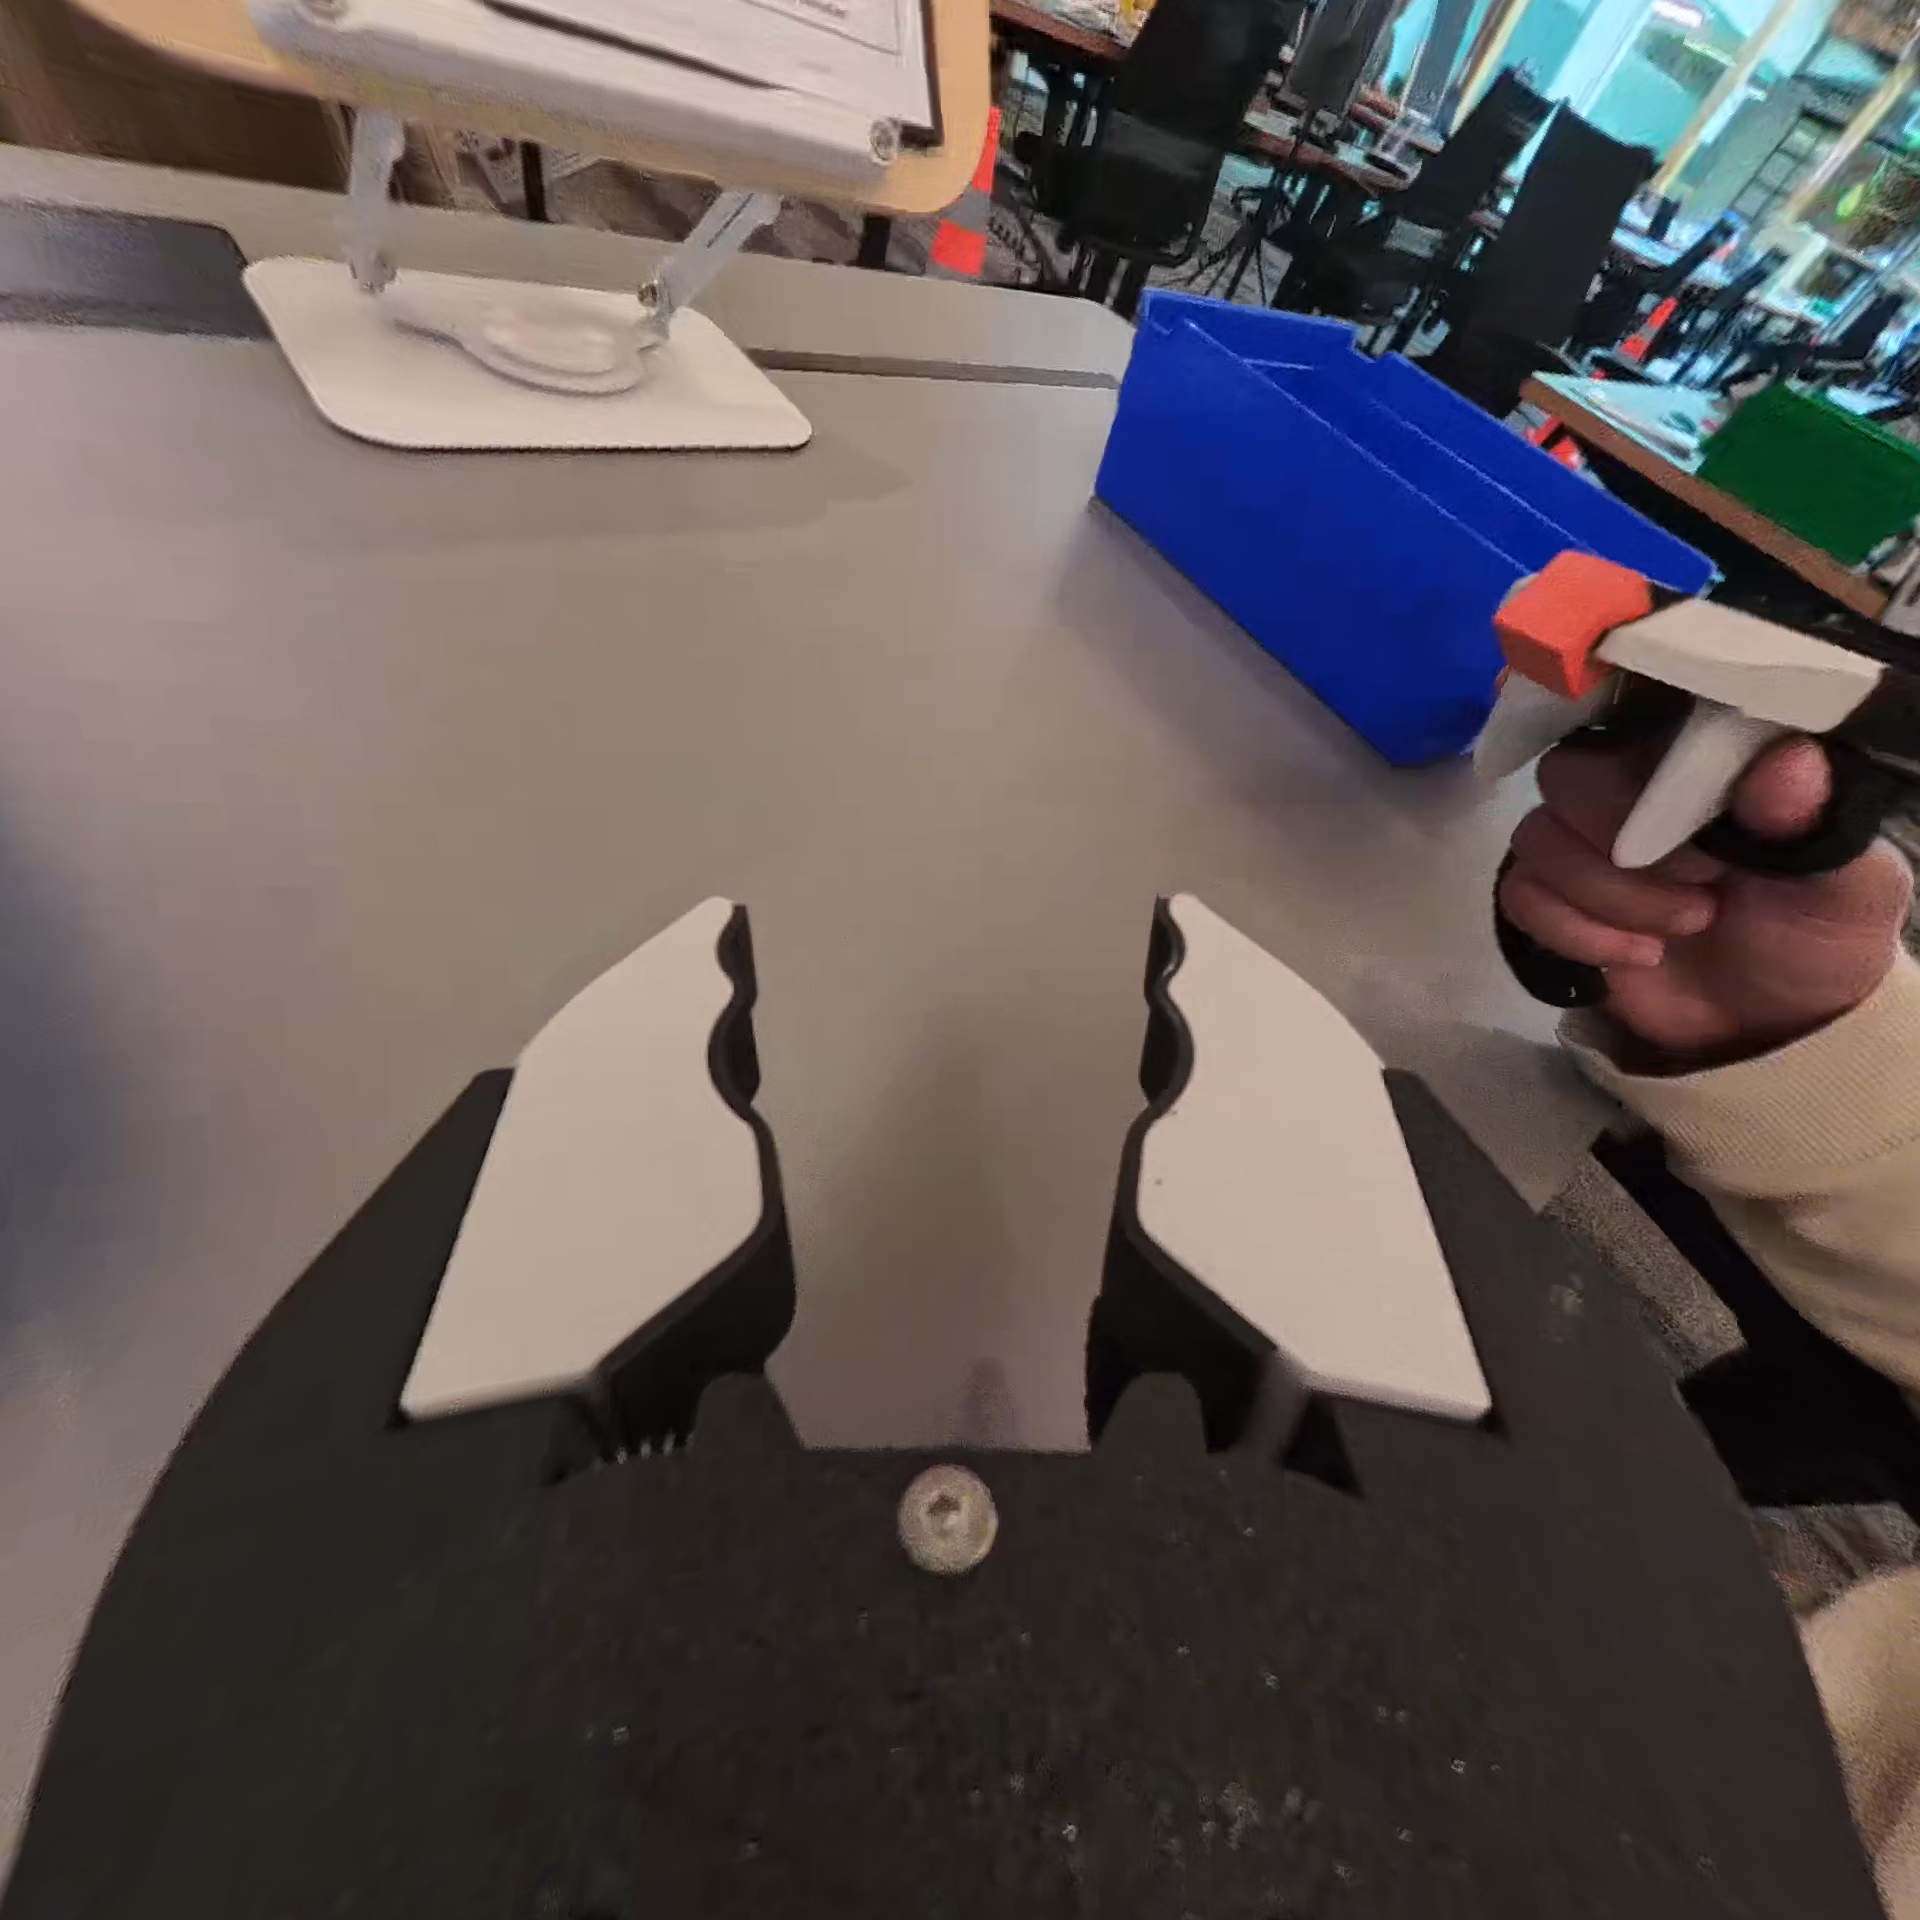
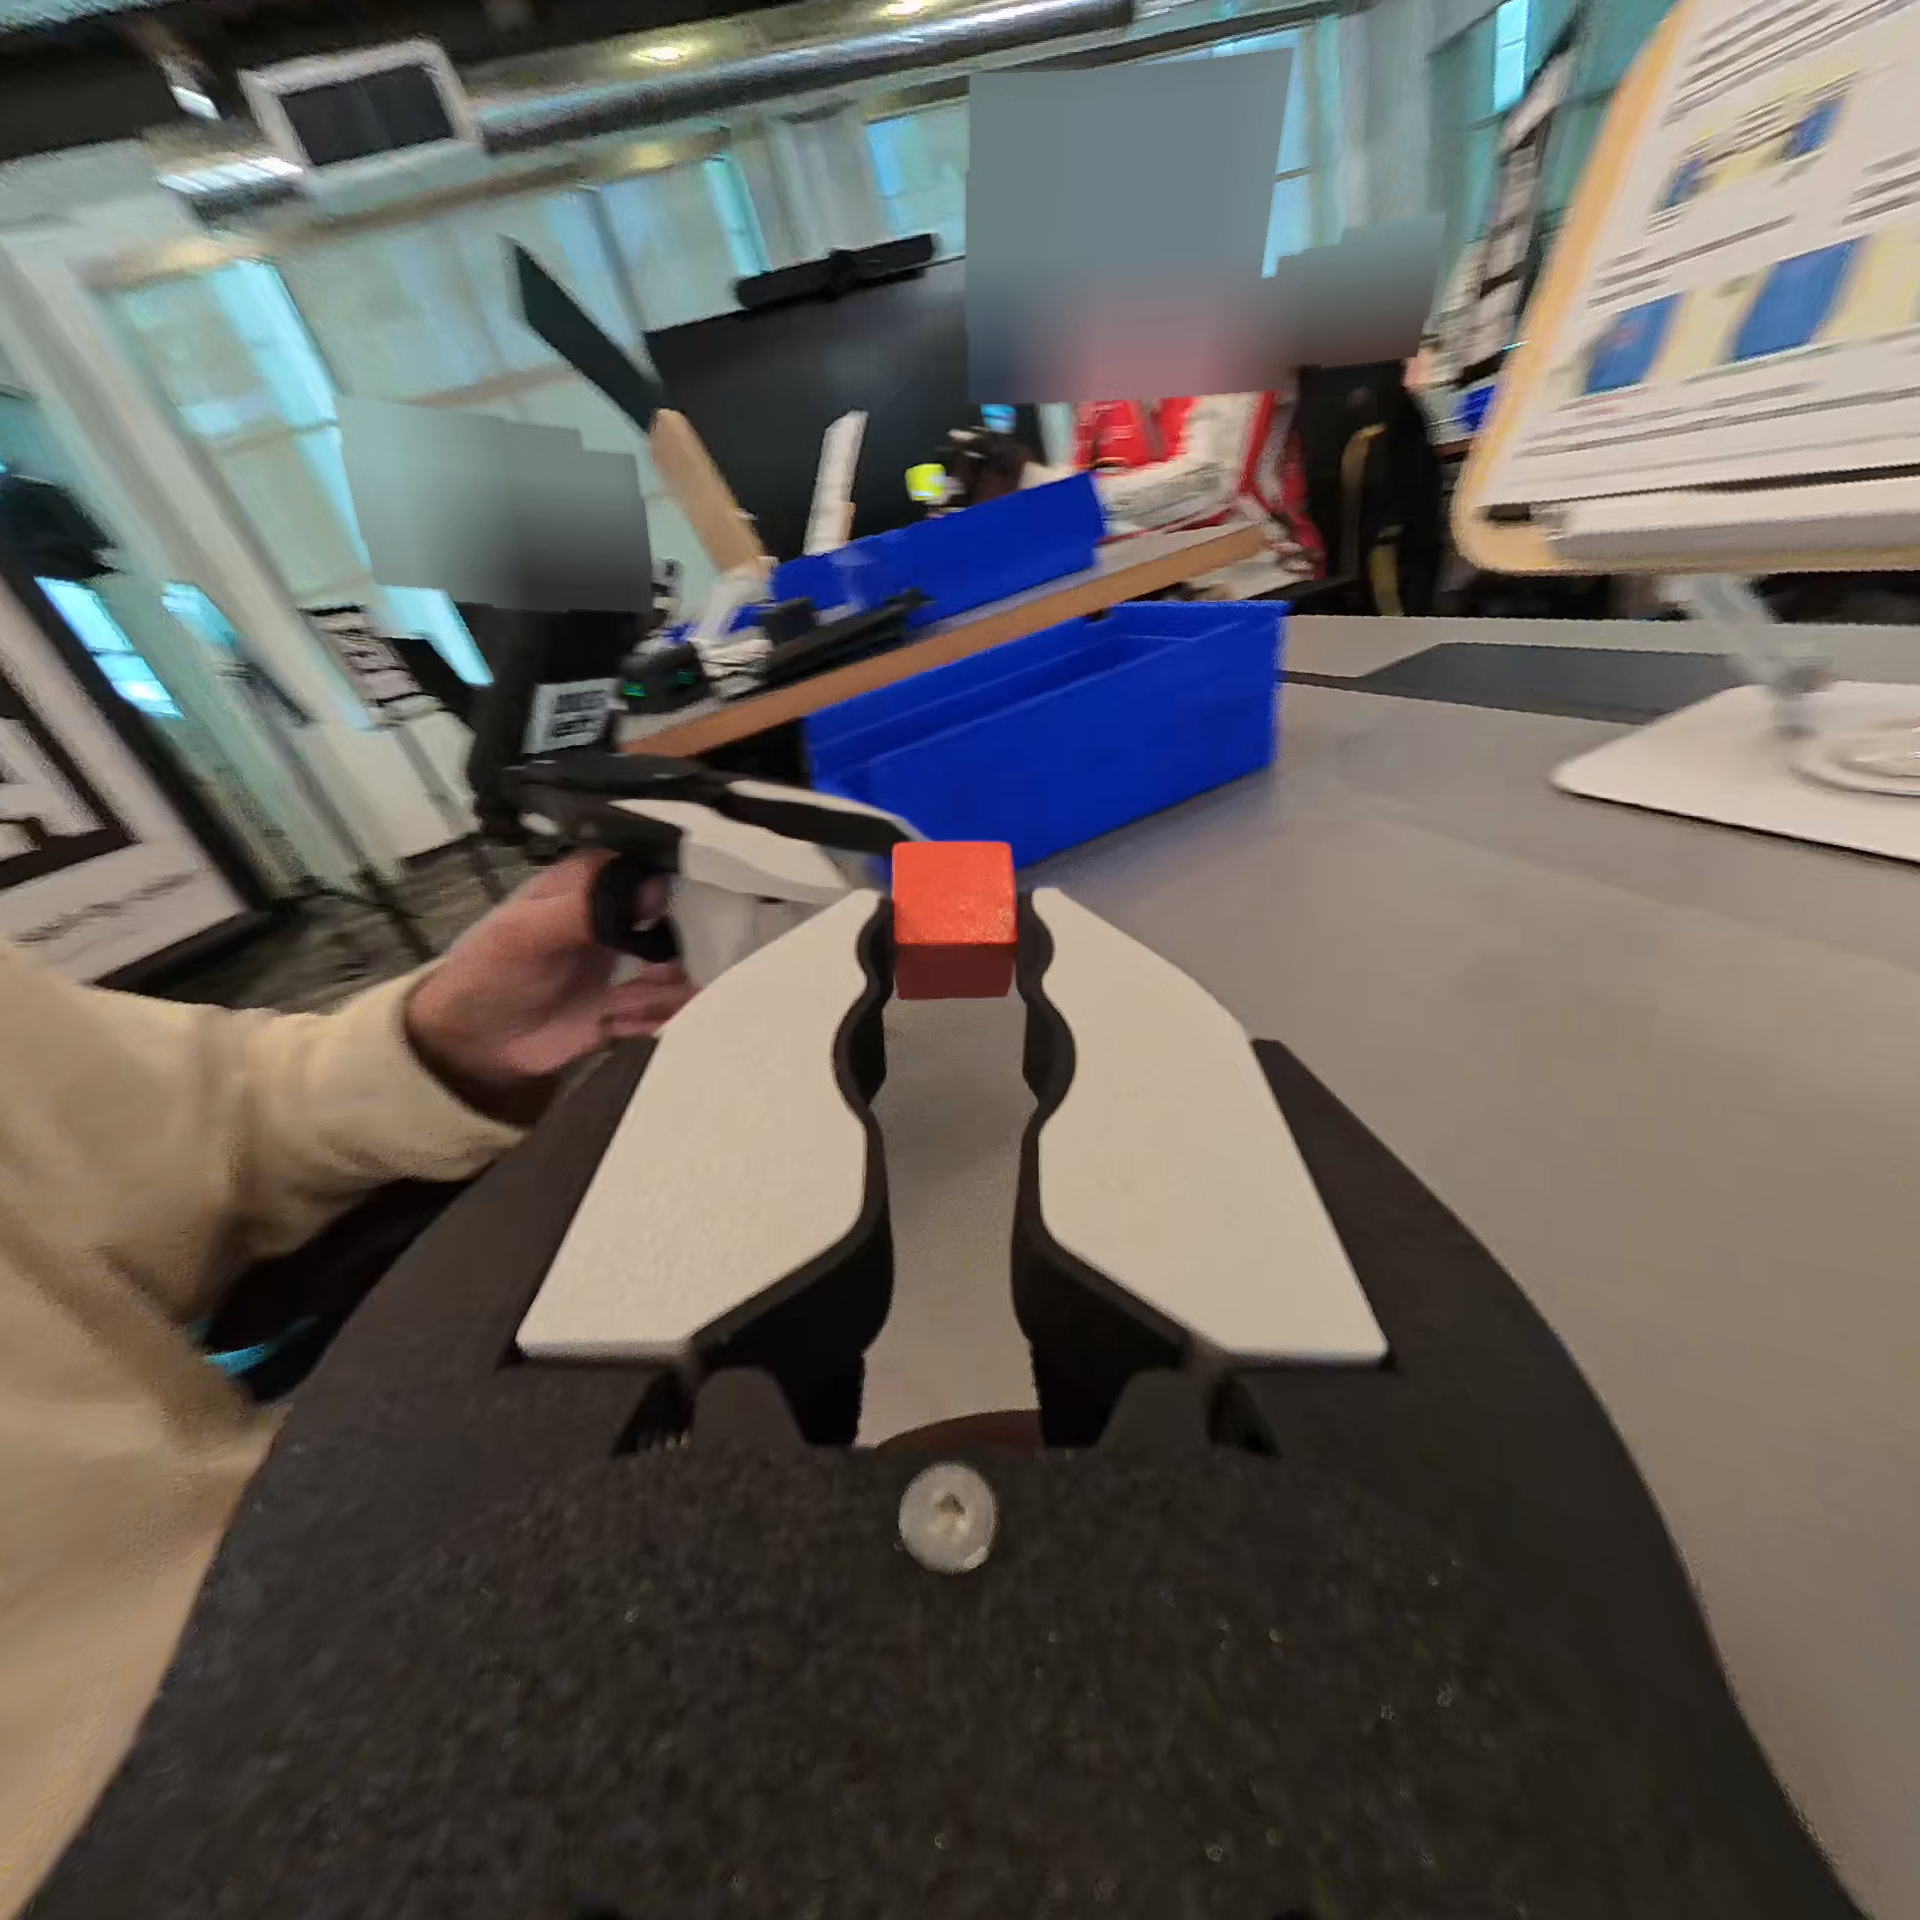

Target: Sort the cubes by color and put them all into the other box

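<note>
Right gripper (image 2: 954, 935) held low and level above the grey tabletop (image 2: 1455, 1039), jaws clamped on an orange cube (image 2: 953, 920); cube sits right at the fingertips, pinched on both sides, clear of the surface. From the left wrist view the same gripper (image 1: 1558, 665) comes in from the right edge, the person's right hand (image 1: 1704, 914) wrapped round the black handle with a finger on the white trigger, cream sleeve (image 1: 1787, 1164) behind it, and the cube (image 1: 1569, 634) is just in front of the near end of a blue box (image 1: 1330, 551). Cannot tell whether the cube is touching the box wall or only overlapping it in view. Left gripper (image 1: 951, 914) hovers over bare tabletop (image 1: 623, 727), jaws spread apart, nothing between them. In the right wrist view the left gripper (image 2: 831, 831) is off to the left, held by the person's left hand (image 2: 540, 987), pointing toward a blue box (image 2: 1049, 727) at the far edge of the tabletop. White stand (image 1: 520, 374) with a tilted board on it near the far edge. Only one cube visible; box interiors not readable from here.
</note>
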Tool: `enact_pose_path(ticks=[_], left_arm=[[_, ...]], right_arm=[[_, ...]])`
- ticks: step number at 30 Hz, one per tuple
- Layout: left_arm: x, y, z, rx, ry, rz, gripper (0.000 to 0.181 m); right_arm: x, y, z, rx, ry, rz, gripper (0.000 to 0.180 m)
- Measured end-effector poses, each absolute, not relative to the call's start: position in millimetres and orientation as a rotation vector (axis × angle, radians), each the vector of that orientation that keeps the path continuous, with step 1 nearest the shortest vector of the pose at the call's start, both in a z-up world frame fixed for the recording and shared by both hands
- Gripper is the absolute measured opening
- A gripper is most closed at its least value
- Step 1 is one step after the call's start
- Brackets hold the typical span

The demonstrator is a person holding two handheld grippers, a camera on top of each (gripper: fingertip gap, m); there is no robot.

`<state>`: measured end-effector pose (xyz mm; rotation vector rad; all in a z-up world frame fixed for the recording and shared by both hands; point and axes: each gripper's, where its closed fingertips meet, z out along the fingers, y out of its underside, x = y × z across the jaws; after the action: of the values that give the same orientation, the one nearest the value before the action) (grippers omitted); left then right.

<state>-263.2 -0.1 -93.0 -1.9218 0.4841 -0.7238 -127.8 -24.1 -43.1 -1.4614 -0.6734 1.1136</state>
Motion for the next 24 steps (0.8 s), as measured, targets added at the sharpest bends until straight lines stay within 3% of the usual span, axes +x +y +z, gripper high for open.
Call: enact_pose_path(ticks=[6,12,18,24], left_arm=[[-263.0,-8.5,-109.4,-1.891,0.596,-0.634,0.07],[-247.2,-18.4,-122.6,-1.922,0.687,-0.667,0.068],[-245.5,-21.2,-126.0,-1.94,0.718,-0.69,0.068],[-241.4,-23.1,-126.2,-1.946,0.747,-0.701,0.067]], right_arm=[[-111.5,-26.0,-60.2,-1.506,-0.623,0.864,0.022],[-100.4,-31.8,-43.0,-1.481,-0.61,0.839,0.022],[44.4,20.0,12.6,-1.625,-0.399,0.419,0.022],[127.9,107.7,-103.0,-2.299,-0.46,0.359,0.023]])
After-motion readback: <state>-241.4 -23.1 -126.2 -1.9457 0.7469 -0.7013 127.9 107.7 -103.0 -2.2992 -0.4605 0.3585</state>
